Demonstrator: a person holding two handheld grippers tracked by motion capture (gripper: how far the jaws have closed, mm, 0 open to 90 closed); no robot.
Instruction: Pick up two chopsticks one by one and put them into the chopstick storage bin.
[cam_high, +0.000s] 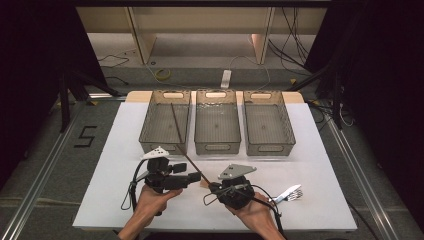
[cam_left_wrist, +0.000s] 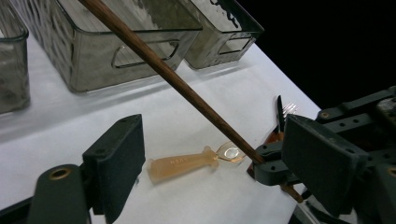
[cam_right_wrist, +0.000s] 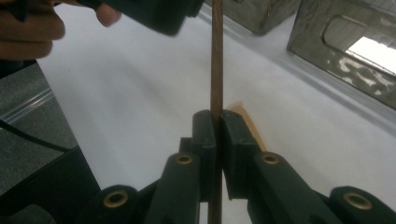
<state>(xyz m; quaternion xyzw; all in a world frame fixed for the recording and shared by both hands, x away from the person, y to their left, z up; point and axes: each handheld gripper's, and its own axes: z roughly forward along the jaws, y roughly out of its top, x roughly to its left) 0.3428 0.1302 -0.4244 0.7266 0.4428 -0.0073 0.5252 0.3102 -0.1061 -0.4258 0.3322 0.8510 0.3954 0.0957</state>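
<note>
A long brown chopstick (cam_high: 181, 139) slants from the front middle of the table up over the left bin (cam_high: 150, 129). My right gripper (cam_high: 212, 187) is shut on its lower end; in the right gripper view the right gripper (cam_right_wrist: 216, 122) has both jaws pressed against the chopstick (cam_right_wrist: 216, 56). My left gripper (cam_high: 197, 177) stands open just left of it. In the left gripper view a small translucent orange spoon (cam_left_wrist: 187, 163) lies on the table between the open jaws of the left gripper (cam_left_wrist: 215, 140), and the chopstick (cam_left_wrist: 163, 72) crosses above it.
Three clear grey bins stand in a row at the back: the left one, a middle one (cam_high: 216, 146) and a right one (cam_high: 268, 147). A fork (cam_high: 290, 193) with a dark handle lies at the front right on the white table (cam_high: 115, 165).
</note>
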